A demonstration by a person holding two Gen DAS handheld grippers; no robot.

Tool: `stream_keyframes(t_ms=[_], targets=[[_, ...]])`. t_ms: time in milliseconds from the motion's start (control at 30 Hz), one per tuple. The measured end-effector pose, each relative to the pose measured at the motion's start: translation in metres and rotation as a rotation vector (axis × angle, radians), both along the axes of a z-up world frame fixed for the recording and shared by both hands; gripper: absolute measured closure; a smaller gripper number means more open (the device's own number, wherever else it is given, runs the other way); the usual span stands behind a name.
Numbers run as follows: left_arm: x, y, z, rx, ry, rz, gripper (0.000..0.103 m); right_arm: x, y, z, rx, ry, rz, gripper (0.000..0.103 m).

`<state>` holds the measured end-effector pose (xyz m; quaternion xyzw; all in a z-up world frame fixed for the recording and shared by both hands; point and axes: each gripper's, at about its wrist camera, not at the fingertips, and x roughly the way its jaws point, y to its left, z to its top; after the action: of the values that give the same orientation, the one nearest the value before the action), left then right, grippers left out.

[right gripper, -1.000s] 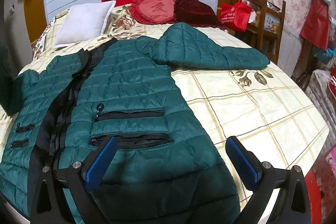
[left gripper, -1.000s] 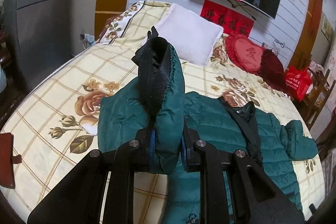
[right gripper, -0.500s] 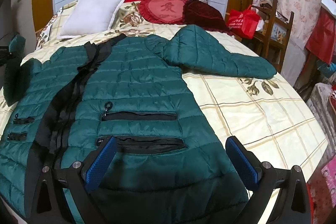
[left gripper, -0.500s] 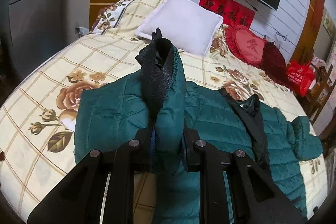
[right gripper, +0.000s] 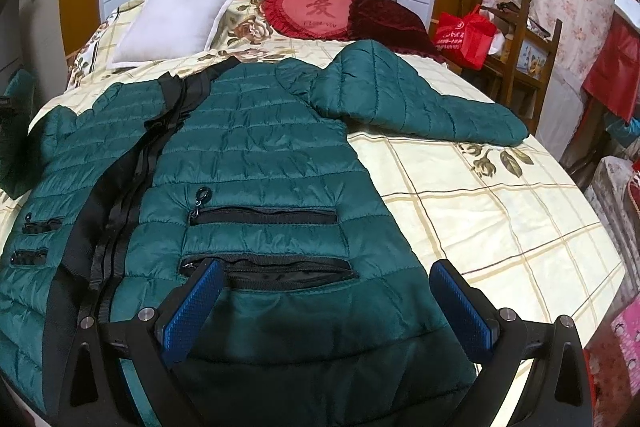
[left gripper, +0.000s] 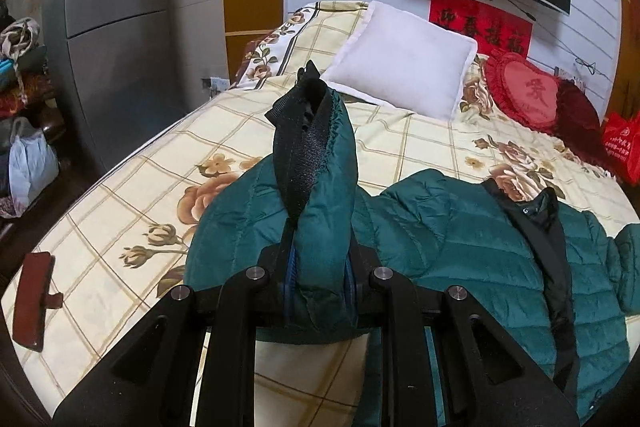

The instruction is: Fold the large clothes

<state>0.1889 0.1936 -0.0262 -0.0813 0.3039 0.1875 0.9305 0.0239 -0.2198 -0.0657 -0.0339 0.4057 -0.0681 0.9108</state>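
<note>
Green puffer jacket [right gripper: 256, 163] lies front-up on bed [right gripper: 500, 219], L tongs [left gripper: 319, 283] clamped on its cuff [left gripper: 316, 163], R tongs [right gripper: 326, 307] wide open above hem; looks light, squishy, slick, so prob grip at seams/cuffs.
</note>
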Motion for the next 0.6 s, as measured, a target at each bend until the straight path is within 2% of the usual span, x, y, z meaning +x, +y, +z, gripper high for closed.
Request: stream_keyframes(t_ms=[100,233,267,467,600], targets=[[0.001,-0.001,0.000,-0.023,-0.001,-0.023,0.085,0.000,0.001,0.000,-0.004,-0.001,0.004,0.000],[0.012,-0.010,-0.011,-0.246,-0.011,-0.241,0.085,0.000,0.002,0.000,-0.004,-0.001,0.005,0.000],[0.015,-0.015,-0.015,-0.279,-0.010,-0.276,0.085,0.000,0.002,0.000,-0.003,-0.001,0.005,0.000],[0.033,-0.045,-0.033,-0.358,0.010,-0.381,0.085,0.001,0.002,0.000,-0.002,0.003,0.003,0.000],[0.044,-0.077,-0.032,-0.404,-0.001,-0.474,0.085,0.000,0.000,0.000,0.004,0.003,-0.001,0.000]])
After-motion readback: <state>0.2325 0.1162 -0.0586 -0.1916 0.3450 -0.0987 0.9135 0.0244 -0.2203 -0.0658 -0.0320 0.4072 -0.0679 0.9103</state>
